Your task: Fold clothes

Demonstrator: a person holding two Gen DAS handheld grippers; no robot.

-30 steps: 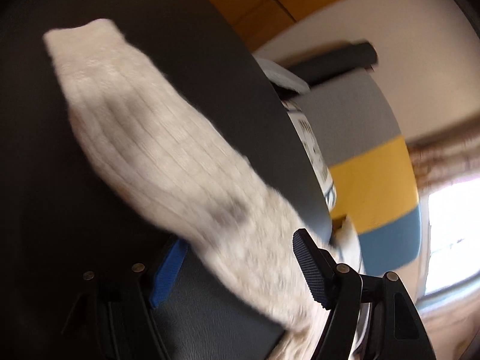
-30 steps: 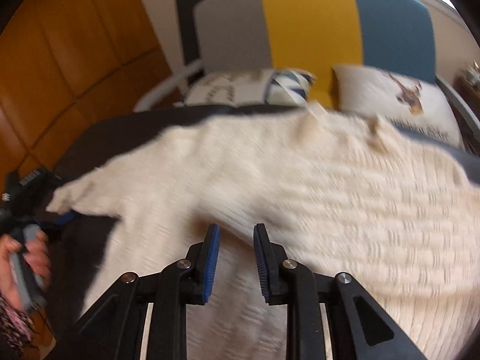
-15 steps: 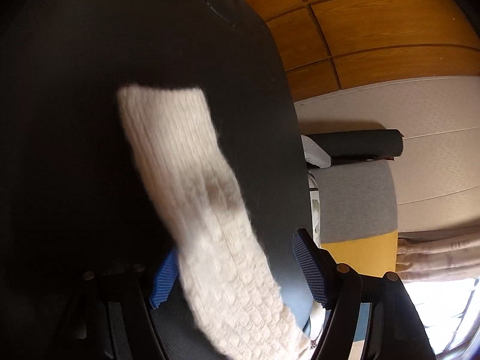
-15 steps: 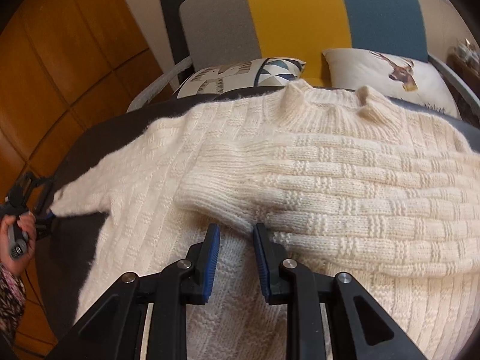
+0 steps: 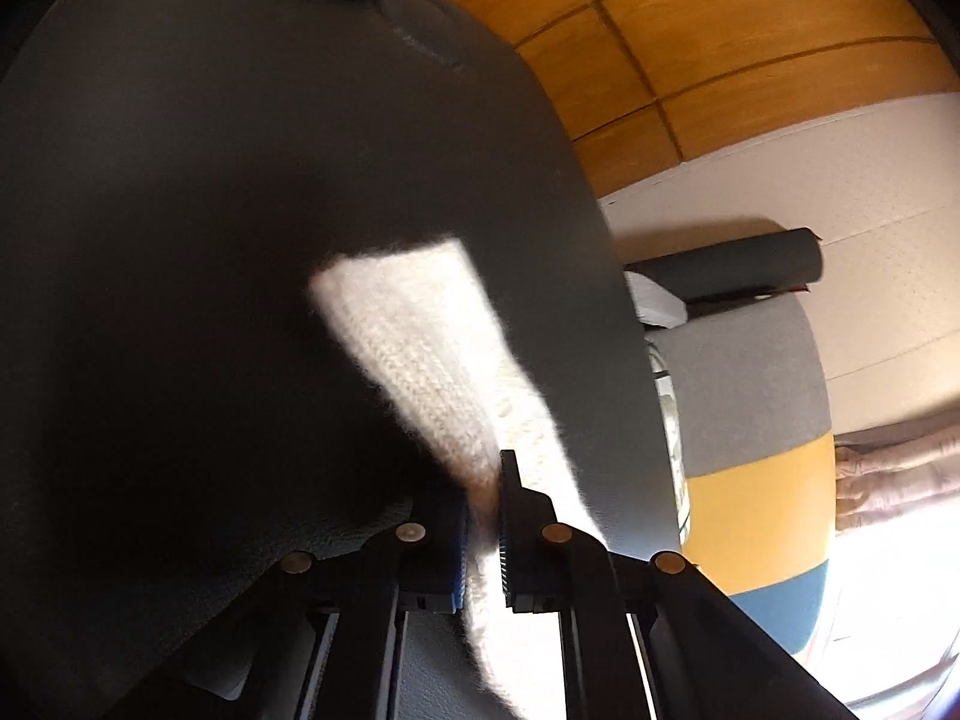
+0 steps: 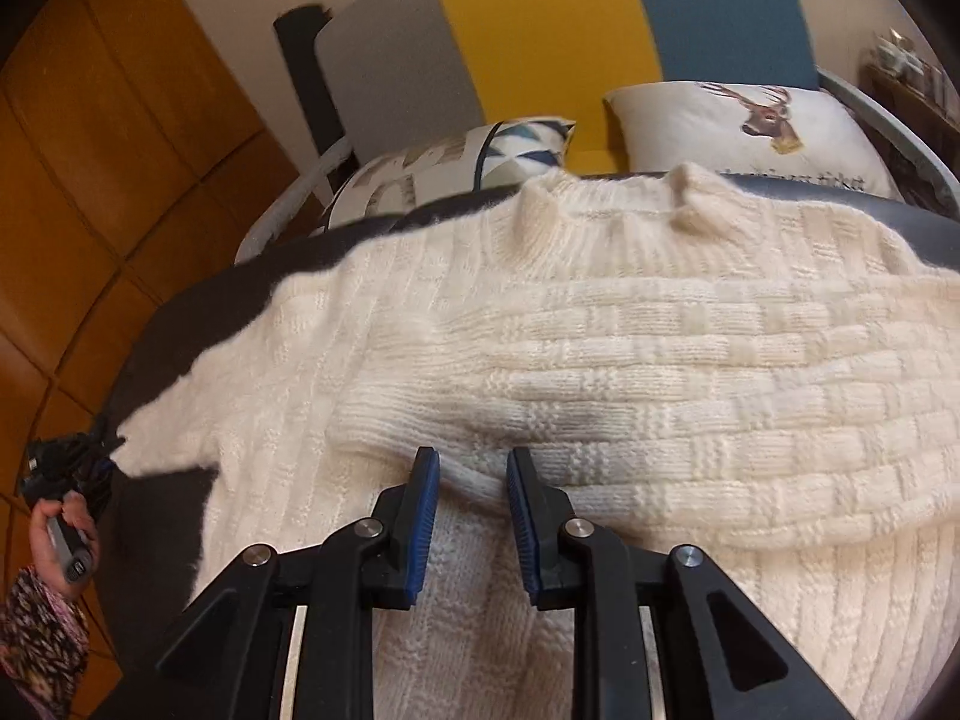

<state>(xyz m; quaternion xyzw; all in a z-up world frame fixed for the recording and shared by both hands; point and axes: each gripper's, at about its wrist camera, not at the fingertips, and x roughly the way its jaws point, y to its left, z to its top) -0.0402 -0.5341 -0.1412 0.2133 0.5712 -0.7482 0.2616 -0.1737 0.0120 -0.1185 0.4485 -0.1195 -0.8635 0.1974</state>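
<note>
One sweater (image 6: pixel 600 360) lies spread on the dark surface (image 5: pixel 240 240), collar toward the far edge by the cushions, one sleeve already laid across its chest. The other sleeve (image 5: pixel 420 348) runs out toward the left edge, and the left claw (image 5: pixel 483 516) is clamped on it partway along, the cuff lying flat beyond the fingers; in the right wrist view that claw shows small at the left, gripped by a hand (image 6: pixel 60 531). The right claw (image 6: pixel 471 510) hovers over the middle of the sweater, just short of the folded sleeve's cuff, its jaws apart with nothing between them.

By my reading, the step in hand is bringing the outstretched sleeve in over the body. To do it well, lift only enough to clear the knit, carry the sleeve across so it lies level with the other one, and let the right claw press the body down so the loose knit does not drag or bunch.

Count: one sweater, two sleeves, two claws, two cushions (image 6: pixel 456 162) behind the far edge.
</note>
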